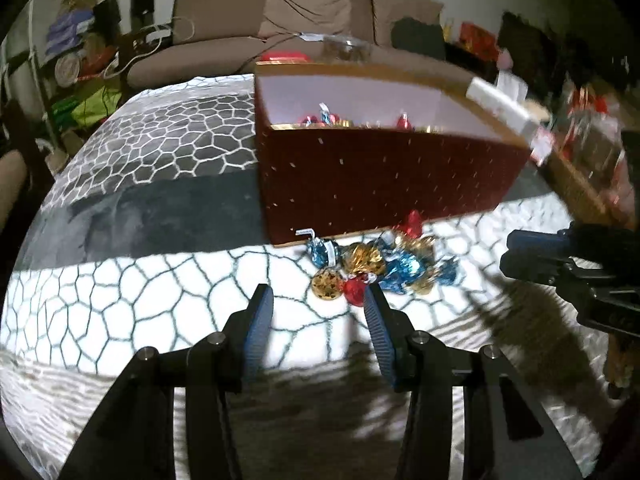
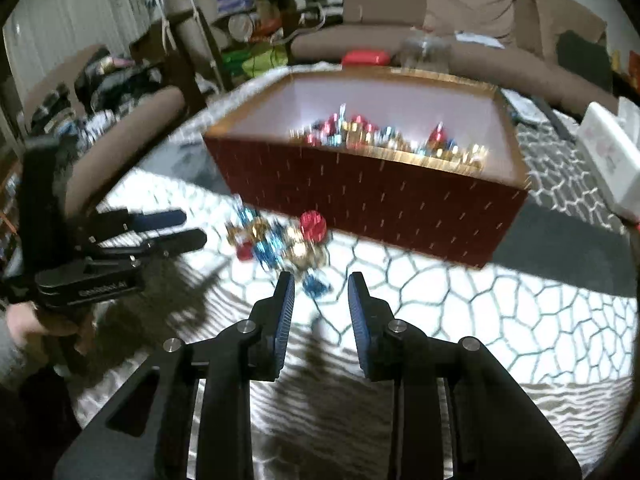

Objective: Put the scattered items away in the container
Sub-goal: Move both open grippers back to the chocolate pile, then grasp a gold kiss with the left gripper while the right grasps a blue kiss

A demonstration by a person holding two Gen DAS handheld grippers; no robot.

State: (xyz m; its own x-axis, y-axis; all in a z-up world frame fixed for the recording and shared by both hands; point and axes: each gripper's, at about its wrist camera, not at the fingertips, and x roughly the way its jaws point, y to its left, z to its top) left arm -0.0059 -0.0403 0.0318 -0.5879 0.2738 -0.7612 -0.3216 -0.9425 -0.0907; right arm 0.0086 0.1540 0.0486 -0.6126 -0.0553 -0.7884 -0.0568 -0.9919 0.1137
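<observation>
Candy pile at box foot, ahead-right of left claw; both claws apart, empty; right claw nearer.

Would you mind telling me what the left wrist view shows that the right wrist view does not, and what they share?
Only the left wrist view shows the left gripper from behind, open, a red candy just ahead of its right finger, and the right gripper entering from the right.

Only the right wrist view shows the right gripper from behind, open and empty, and the many candies heaped inside the box.

Both show the dark red box, the pile of foil candies on the patterned cloth before it, and the brown sofa.
</observation>
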